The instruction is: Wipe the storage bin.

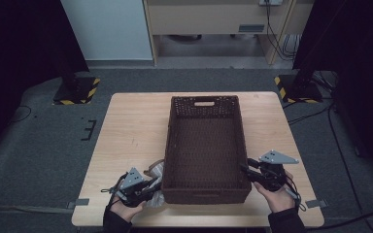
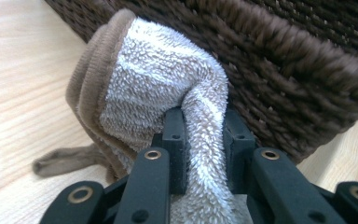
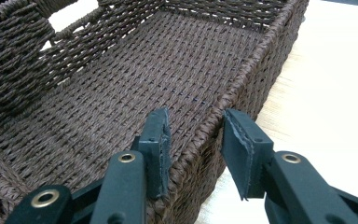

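**Nearly lifted: towel gripped, basket still bare**

So far only the pick-up looks done. Largest first: the wooden table (image 1: 126,126) carries a brown woven basket (image 1: 205,145), and its woven floor lies bare, nothing inside it in the high view or the right gripper view. By my reading, the whole transfer into it is left to do.

The right gripper (image 3: 193,140) straddles the basket's near right rim (image 3: 214,116), one jaw inside the wall and one outside. A gap shows on the outer side, so the jaws stand apart, bracing rather than pinching.

The left gripper (image 2: 204,135) is clamped on a fold of the white terry towel (image 2: 158,79) with a brown edge. The towel bunches just ahead of its jaws, resting on the table against the basket's outer wall, outside it.
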The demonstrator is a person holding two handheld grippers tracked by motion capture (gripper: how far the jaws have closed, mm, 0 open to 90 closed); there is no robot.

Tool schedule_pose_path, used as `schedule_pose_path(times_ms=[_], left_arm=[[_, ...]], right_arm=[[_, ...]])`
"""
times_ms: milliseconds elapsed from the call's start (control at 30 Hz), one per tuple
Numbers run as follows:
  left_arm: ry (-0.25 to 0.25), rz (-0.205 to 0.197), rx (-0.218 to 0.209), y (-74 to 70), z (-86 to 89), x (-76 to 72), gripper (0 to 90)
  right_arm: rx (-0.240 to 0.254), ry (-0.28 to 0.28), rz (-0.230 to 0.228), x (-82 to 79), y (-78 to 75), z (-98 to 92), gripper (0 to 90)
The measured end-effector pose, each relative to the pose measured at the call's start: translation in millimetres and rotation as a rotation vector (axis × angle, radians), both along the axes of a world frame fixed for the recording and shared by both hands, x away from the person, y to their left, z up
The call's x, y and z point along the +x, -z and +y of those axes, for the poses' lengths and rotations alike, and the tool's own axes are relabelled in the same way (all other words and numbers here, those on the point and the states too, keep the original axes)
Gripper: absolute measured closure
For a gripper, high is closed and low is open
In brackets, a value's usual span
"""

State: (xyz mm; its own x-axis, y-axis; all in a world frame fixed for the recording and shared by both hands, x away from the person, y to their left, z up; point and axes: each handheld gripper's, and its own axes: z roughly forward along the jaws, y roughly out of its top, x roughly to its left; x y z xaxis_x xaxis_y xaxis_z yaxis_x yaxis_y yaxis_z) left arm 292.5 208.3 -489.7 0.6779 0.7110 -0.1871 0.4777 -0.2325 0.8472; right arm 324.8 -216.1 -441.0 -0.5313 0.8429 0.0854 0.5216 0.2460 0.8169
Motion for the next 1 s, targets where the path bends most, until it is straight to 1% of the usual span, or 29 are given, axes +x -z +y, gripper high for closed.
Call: schedule_pose_path(times_ms=[100,167,200,267,333,433,533,567,633,667,700,833,900,967,1000], left_arm=[[-0.026,-0.036,-0.065,-11.2,6.4,-2.4,73.9],[-0.032,-0.066,-0.112,-19.5,10.7,-5.6,73.9],[-0.034,-0.075,-0.133,-23.4,12.2,-7.3,73.9],[-0.028,-0.092,-0.161,-29.6,14.8,-11.5,73.8],[-0.02,-0.1,-0.162,-31.7,14.8,-16.1,73.8],[-0.01,-0.101,-0.146,-31.3,12.5,-20.0,73.7],[-0.003,-0.105,-0.143,-31.0,10.7,-18.4,73.8],[-0.007,-0.1,-0.148,-30.5,10.5,-17.2,73.9],[-0.002,-0.099,-0.151,-30.4,9.3,-14.8,74.0],[-0.002,-0.101,-0.148,-30.6,9.0,-13.5,74.1],[-0.001,-0.103,-0.148,-30.9,8.8,-12.0,74.1],[-0.011,-0.107,-0.146,-29.6,11.8,-6.2,74.2],[-0.012,-0.105,-0.142,-28.1,12.2,-7.1,74.2],[-0.007,-0.102,-0.122,-25.3,11.5,-10.7,74.2],[-0.006,-0.095,-0.117,-23.0,10.8,-12.8,74.1]], right_arm=[[-0.001,-0.001,-0.001,0.0,-0.1,0.0,61.7],[-0.001,0.0,-0.001,0.0,-0.1,0.1,61.7],[-0.002,0.0,-0.001,0.0,-0.1,0.1,61.7],[-0.002,-0.001,-0.001,-0.1,-0.2,0.0,61.7],[0.001,0.003,0.003,-0.4,-0.4,0.4,61.7],[-0.003,-0.001,0.004,-1.1,-1.0,-0.1,61.6],[-0.007,0.004,0.002,-2.3,-1.4,0.2,62.3],[-0.01,0.007,-0.001,-2.6,-1.3,1.0,62.5],[-0.012,0.028,0.001,-3.2,-1.3,3.7,63.1],[-0.025,0.032,-0.008,-2.8,-0.6,5.2,63.3],[-0.025,0.047,-0.007,-2.7,-0.3,7.4,63.7],[-0.024,0.06,-0.009,1.0,0.3,11.1,64.1],[-0.018,0.069,-0.011,2.4,1.0,12.5,64.3],[-0.028,0.067,-0.016,1.9,1.1,12.7,64.3],[-0.026,0.065,-0.018,1.7,1.4,12.1,64.3]])
